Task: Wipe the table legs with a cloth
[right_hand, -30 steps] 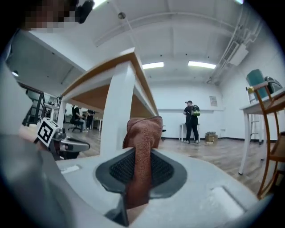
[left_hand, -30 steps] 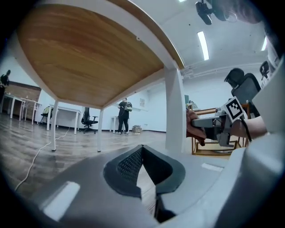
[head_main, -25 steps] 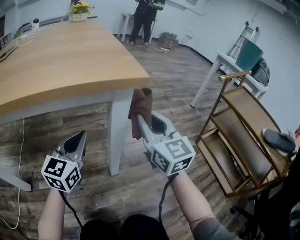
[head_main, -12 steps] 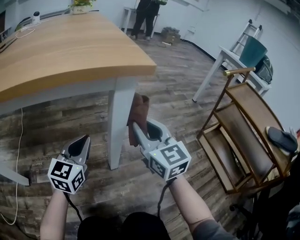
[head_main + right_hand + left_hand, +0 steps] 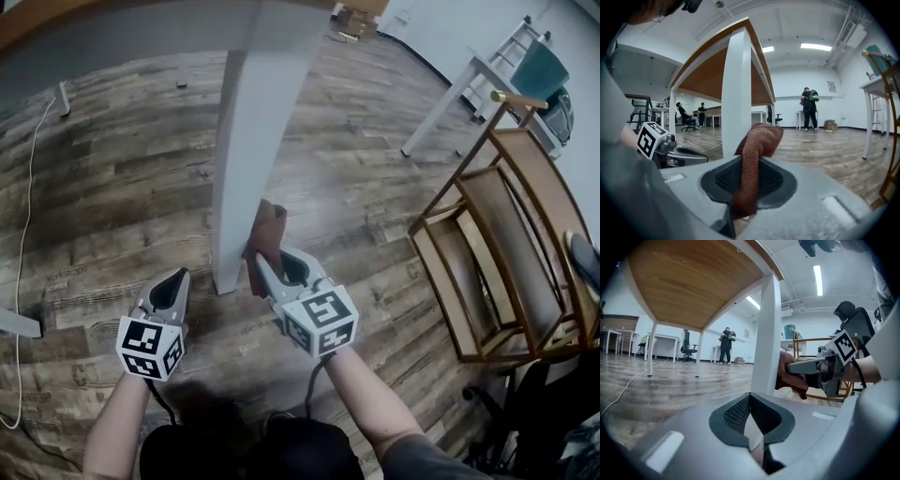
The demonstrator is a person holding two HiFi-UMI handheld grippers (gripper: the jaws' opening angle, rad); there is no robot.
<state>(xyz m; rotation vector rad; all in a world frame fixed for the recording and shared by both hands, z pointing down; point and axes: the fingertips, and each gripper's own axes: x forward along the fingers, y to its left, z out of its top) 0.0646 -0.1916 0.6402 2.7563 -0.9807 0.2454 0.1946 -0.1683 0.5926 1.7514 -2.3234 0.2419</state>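
We are clamping the right gripper [image 5: 269, 270] on a rust-brown terry cloth [image 5: 266, 234], its jaws pinching the lower fold so the free bunch is standing up past the tips. Just ahead of those tips the cloth is pressing against the side of the white square table leg [image 5: 246, 141], low, near the foot, for wiping contact. The left gripper [image 5: 170, 287] is hanging on the leg's other side, jaws together on nothing, likely parked clear of the stroke

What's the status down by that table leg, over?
Right gripper shut on brown cloth. Cloth against white table leg, low near the foot. Left gripper shut, empty, beside the leg. Nothing in the way.
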